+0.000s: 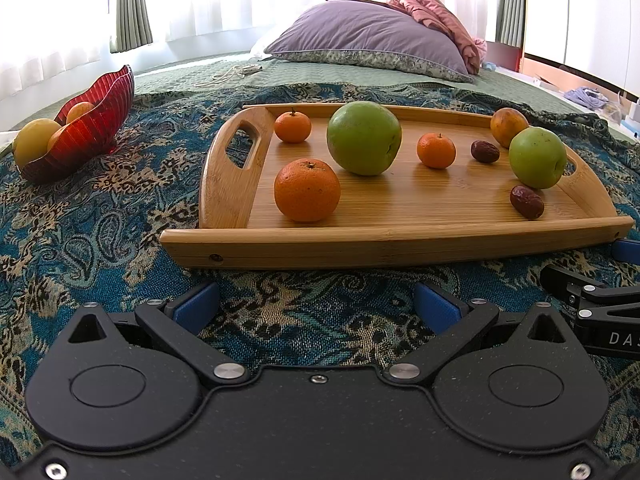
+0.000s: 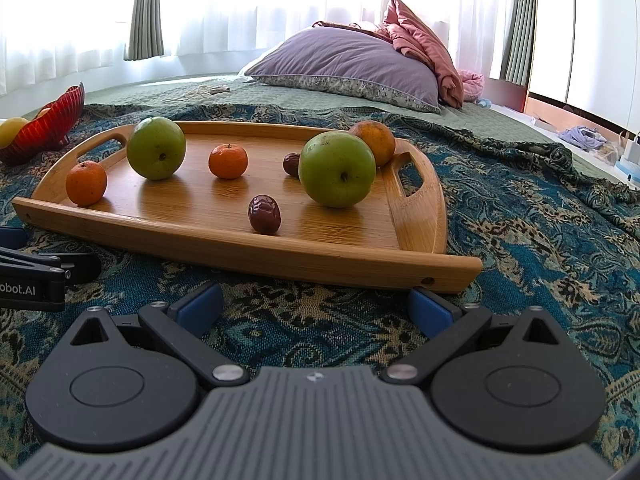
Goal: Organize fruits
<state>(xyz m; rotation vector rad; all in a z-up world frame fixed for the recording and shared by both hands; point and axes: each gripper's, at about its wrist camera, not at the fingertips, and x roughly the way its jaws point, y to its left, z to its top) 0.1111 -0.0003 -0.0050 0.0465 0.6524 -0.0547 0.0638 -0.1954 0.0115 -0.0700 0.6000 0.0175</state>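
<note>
Hand-held grippers (image 1: 316, 300) (image 2: 316, 304) (both agape) before tray (image 1: 384, 244)

Purple pillow (image 1: 372, 40), pink blanket (image 1: 436, 12), paisley cloth (image 1: 100, 216), green curtains (image 1: 130, 4), white cable (image 1: 228, 74)

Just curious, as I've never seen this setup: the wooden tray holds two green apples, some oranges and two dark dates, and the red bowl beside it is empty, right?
Not quite. The red bowl is not empty: the left wrist view shows yellow and orange fruit in it. The rest stands: the wooden tray holds two green apples, some oranges and two dark dates.
</note>
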